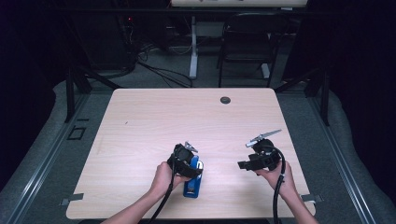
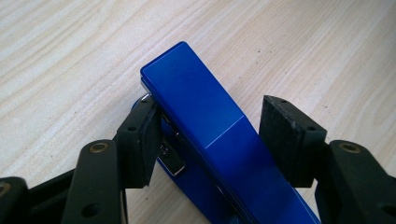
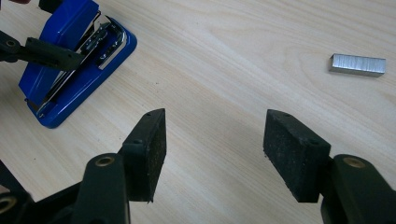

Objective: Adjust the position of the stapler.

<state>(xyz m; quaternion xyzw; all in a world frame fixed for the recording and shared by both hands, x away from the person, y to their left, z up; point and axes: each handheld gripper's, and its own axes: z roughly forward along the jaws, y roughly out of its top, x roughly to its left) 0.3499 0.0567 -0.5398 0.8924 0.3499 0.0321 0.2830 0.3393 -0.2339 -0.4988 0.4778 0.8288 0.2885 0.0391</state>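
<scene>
With the blue stapler (image 2: 219, 140) lying on the surface near the person, the left gripper (image 2: 219, 140) straddles it, one finger touching, and should pinch squarely while the right gripper (image 3: 212, 156), fingers spread and empty, reaches the staple strip (image 3: 357, 65).

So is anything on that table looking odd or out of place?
Slightly. The blue stapler sits with its top lifted, so the metal staple channel shows. A loose strip of staples lies apart on the bare table. The left gripper straddles the stapler, one pad touching its side. Nothing looks spilled or broken.
</scene>
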